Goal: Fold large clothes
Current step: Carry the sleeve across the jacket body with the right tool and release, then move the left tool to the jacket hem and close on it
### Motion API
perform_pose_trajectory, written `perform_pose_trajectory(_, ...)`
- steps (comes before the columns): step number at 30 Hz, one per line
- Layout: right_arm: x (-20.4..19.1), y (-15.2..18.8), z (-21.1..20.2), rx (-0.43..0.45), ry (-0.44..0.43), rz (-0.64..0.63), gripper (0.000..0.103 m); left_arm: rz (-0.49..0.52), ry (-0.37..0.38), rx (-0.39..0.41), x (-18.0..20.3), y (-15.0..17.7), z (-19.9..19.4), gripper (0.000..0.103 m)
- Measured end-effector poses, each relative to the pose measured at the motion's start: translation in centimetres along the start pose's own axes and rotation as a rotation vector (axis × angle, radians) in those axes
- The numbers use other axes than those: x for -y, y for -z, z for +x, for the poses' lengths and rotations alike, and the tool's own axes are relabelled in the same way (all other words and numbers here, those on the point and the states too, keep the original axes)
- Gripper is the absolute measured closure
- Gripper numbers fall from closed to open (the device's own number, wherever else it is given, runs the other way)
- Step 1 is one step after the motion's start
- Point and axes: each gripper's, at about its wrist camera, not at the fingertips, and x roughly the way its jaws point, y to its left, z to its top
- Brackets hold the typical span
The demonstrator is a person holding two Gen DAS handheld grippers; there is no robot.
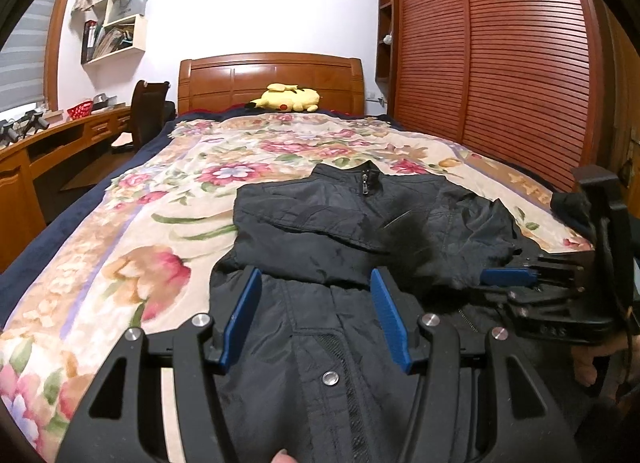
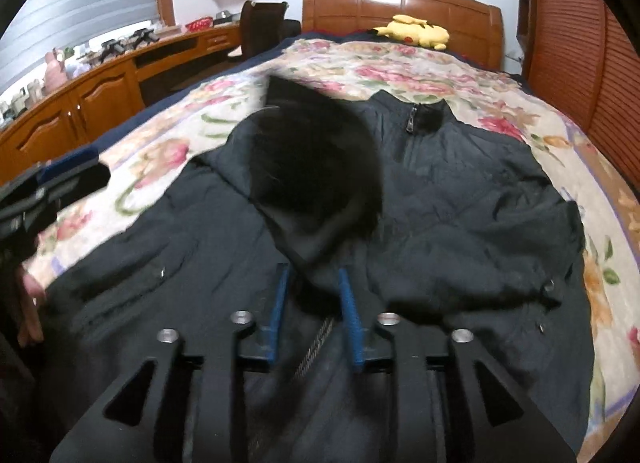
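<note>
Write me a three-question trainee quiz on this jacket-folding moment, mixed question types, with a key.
1. True or false: the black jacket has its collar zipper pointing toward the wooden headboard.
2. Which toy lies by the headboard? A) a yellow plush B) a brown bear C) a doll
3. Fill in: in the left wrist view, the left gripper stands ____ above the jacket, with no fabric pinched between its blue pads.

Key: 1 true; 2 A; 3 open
</note>
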Motion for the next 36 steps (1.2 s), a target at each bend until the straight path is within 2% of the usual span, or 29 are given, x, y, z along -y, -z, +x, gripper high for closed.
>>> perform_pose_trajectory(1,0.0,0.2,-0.3,0.002,0.002,0.001,0.055,-0.002,-0.003,-0.002,-0.1,0.2,-0.2,0.047)
perform_pose_trajectory(3,0.5,0.9,-1.6,0.029,0.012,0.021,0.049,-0.003,-0.01,-0.007,-0.1,0.5,-0.6,0.047)
perform_pose_trajectory(8,2.3,2.2,-3.6,0.037,0.091,0.009,0.048,-0.001,-0.019,-0.027,-0.1,1.1,-1.1,0.047)
perform_pose_trajectory(13,5.5,4.4,-4.4,0.007,0.193,0.013,0.048,0.006,-0.028,-0.056,0.3,1.8,-1.0,0.047)
perform_pose_trajectory(16,7.1,5.5,-4.2,-0.013,0.224,0.026,0.048,0.02,-0.024,-0.074,0.8,2.1,-0.8,0.047)
perform_pose_trajectory(21,9.5,6.9,-3.0,-0.048,0.218,0.079,0.048,0.025,-0.008,-0.105,1.4,2.6,-0.5,0.047)
perform_pose_trajectory(28,10.0,7.7,-1.3,-0.067,0.202,0.104,0.047,0.057,-0.004,-0.14,2.9,2.6,0.5,0.047)
perform_pose_trajectory(31,10.1,8.0,-1.4,-0.047,0.194,0.106,0.046,0.064,-0.01,-0.162,3.6,1.8,1.8,0.047)
perform_pose_trajectory(36,10.2,8.2,-1.6,-0.035,0.179,0.108,0.046,0.045,0.029,-0.221,4.8,0.0,5.0,0.047)
